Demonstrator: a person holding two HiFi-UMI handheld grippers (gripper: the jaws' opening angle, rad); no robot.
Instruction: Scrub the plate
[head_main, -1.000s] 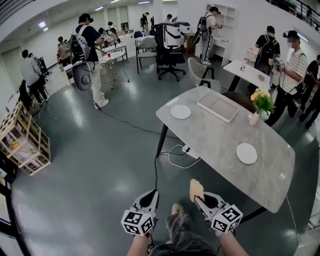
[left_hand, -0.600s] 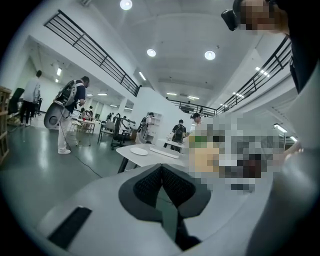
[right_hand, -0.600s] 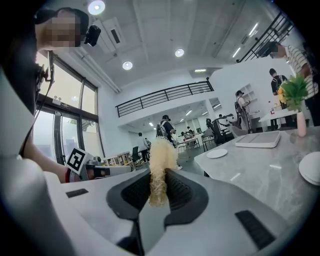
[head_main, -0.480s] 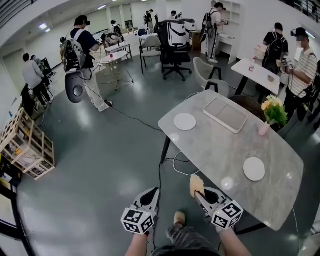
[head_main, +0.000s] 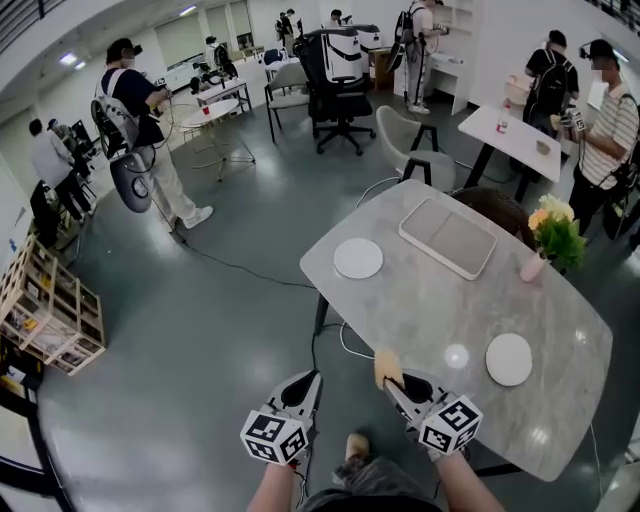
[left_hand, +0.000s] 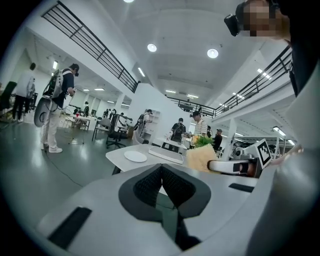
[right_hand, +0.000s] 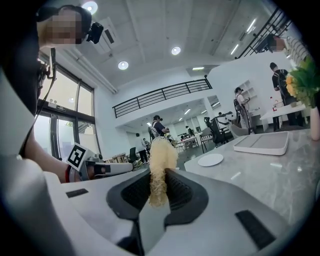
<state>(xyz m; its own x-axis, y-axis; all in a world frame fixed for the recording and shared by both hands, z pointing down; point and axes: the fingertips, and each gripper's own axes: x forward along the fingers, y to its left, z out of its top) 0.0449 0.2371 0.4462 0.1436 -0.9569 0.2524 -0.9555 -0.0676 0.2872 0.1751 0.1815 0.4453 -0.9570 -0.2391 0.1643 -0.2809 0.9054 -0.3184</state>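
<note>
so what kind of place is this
Probably a big open office or lab hall, not a kitchen: an office chair on a bare grey floor, scattered tables like the near table, and a person wearing backpack gear, one of several standing about.

My head cam: high, steep look down on tabletop (head_main: 440, 310). Gripper cams: low, close behind fingers (left_hand: 147, 186); all three share far plate (head_main: 358, 258).
</note>
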